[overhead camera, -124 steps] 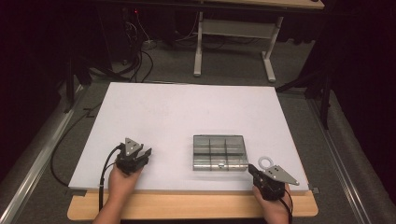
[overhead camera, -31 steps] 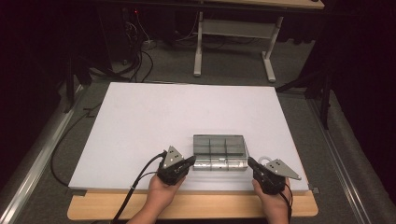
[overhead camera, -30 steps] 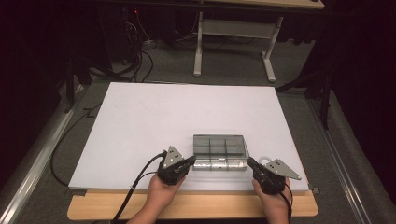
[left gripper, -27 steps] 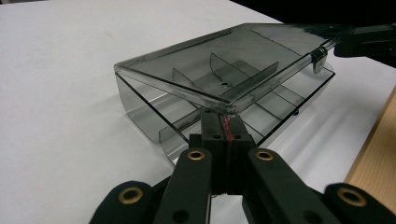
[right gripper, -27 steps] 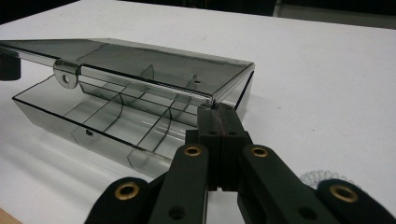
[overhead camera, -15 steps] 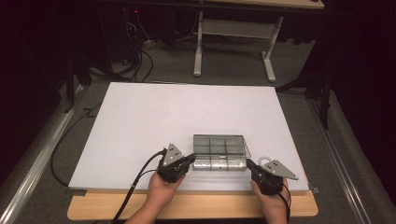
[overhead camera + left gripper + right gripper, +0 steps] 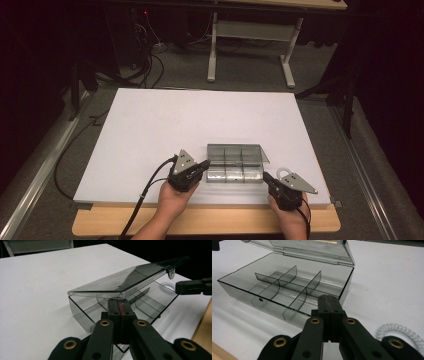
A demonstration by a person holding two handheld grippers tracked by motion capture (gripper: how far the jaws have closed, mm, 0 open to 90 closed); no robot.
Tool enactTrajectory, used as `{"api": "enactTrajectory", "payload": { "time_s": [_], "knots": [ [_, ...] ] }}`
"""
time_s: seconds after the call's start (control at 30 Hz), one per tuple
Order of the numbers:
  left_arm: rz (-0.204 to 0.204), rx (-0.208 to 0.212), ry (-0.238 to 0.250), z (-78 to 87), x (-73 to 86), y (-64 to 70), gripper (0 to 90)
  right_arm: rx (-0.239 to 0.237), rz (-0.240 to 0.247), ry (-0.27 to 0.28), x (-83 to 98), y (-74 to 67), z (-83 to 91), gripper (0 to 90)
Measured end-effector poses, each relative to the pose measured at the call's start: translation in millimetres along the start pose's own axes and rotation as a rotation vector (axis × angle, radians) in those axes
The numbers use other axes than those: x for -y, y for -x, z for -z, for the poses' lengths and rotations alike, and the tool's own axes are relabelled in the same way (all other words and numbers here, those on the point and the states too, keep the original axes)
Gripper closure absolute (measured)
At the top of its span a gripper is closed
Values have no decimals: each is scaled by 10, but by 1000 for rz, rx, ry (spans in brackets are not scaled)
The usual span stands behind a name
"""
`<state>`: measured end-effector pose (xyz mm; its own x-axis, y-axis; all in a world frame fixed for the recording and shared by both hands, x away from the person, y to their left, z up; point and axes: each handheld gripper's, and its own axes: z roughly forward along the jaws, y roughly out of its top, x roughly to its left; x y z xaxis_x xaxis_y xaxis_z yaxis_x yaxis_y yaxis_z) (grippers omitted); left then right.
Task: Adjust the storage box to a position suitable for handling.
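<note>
Near edge of the worktop point(image 7: 150, 125), right of middle: smoky plastic box point(image 7: 235, 174) with six compartments, base flat, lid point(image 7: 235, 151) raised partway on the far hinge.

Left tool point(image 7: 204, 165): jaws closed, nothing between them, tips tucked under the lid's left front corner and apparently propping it. Right tool point(image 7: 266, 176): jaws closed and empty, tips just beside the near right corner of the box.

Hazards:
- Lid sliding off the smooth closed tips and dropping shut.
- Light base skidding or tipping toward the far edge if lifted without bracing from the right.
- Coiled band point(image 7: 398, 331) just beside the right tool: possible snag.

Limits of view:
- Actual contact of either tool with the box: not discernible.
- Compartments apparently empty; tint and glare prevent certainty.
- Band partly covered by the grey plate in the high view.
</note>
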<state>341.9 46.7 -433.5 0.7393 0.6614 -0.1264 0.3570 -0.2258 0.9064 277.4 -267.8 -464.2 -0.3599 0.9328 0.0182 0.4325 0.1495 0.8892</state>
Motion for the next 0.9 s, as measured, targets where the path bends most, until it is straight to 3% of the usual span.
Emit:
{"api": "enactTrajectory", "payload": {
  "time_s": [0.9],
  "knots": [
    [12, -21, 24, -49, -196, -86, 900, -11, 1, -2, 12, -22, -8, 900]
  ]
}}
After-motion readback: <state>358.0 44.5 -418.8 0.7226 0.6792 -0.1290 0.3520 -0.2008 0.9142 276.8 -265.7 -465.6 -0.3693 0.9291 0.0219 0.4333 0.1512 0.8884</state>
